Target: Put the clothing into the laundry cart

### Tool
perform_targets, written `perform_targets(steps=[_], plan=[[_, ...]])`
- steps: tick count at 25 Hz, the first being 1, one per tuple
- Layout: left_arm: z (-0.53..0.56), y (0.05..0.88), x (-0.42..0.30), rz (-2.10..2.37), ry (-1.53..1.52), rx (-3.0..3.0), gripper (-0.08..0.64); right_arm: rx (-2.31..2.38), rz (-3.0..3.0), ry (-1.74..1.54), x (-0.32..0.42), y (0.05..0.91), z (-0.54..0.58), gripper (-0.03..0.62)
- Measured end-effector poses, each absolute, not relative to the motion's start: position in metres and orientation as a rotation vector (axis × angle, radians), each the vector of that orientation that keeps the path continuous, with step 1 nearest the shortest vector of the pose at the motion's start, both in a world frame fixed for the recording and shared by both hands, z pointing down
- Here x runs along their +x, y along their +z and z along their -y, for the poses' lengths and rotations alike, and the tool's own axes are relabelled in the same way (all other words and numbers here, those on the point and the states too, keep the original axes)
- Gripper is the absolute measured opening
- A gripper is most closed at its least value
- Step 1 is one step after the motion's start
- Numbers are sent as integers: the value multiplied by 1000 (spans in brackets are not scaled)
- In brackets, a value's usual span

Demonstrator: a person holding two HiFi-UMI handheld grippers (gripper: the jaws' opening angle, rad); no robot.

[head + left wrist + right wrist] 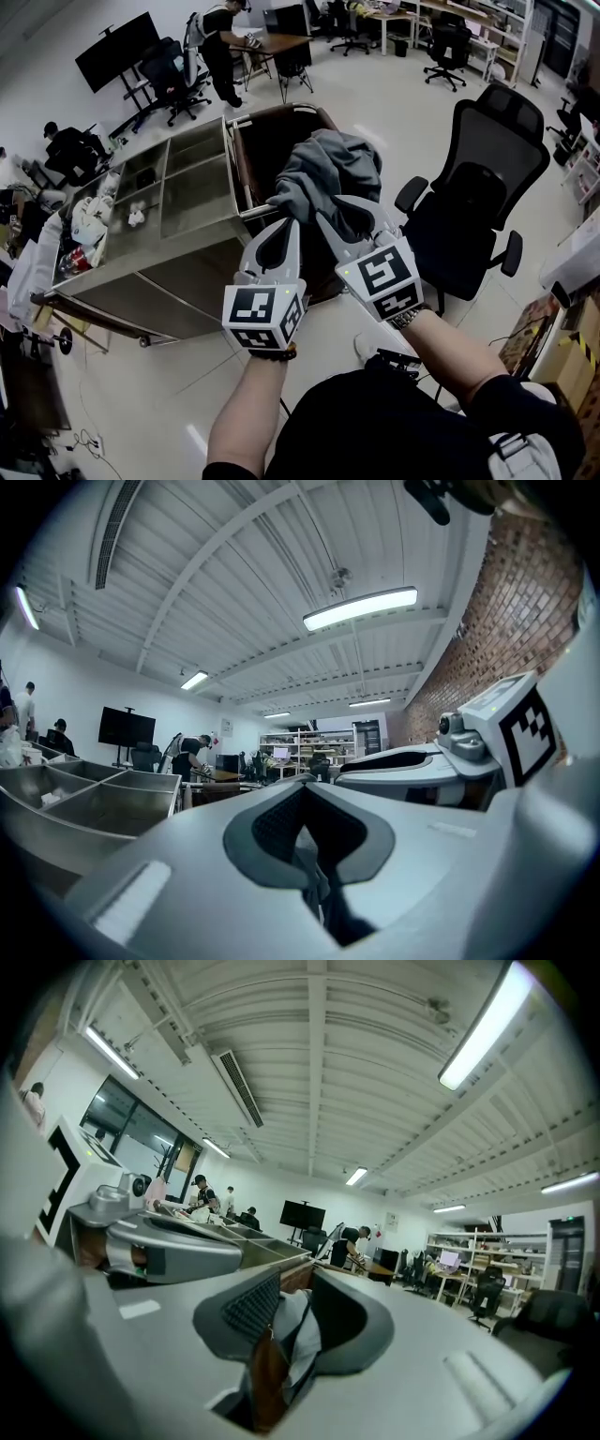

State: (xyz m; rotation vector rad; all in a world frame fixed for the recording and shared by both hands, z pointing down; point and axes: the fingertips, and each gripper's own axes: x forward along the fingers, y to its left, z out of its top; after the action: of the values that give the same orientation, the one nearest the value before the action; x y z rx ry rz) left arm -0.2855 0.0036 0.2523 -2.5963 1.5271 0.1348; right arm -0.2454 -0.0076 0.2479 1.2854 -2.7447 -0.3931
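Observation:
A grey garment (328, 169) hangs bunched over the open top of the laundry cart (246, 164), which has a dark brown lining. My left gripper (284, 210) is shut on the garment's lower left edge. My right gripper (336, 210) is shut on its lower middle. In the left gripper view, a thin fold of cloth (315, 872) is pinched between the closed jaws of the left gripper (314, 850). In the right gripper view, grey cloth (300, 1330) fills the narrow gap of the right gripper (281, 1340).
A steel table with sunken compartments (178, 187) adjoins the cart's left side, with clutter at its far left end. A black office chair (478, 197) stands just right of the cart. People, desks and a screen are farther back.

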Motion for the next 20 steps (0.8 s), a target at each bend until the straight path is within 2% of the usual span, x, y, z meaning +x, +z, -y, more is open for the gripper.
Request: perform_targets(steps=[14,20], plan=[[-29,246,-283,-1489,133,-2572,2,1334,2776,-456,-247,238,-21,2],[-36,243,-284,-1486,130,-2558,2,1345,2792,-457,-245,234,-28,0]])
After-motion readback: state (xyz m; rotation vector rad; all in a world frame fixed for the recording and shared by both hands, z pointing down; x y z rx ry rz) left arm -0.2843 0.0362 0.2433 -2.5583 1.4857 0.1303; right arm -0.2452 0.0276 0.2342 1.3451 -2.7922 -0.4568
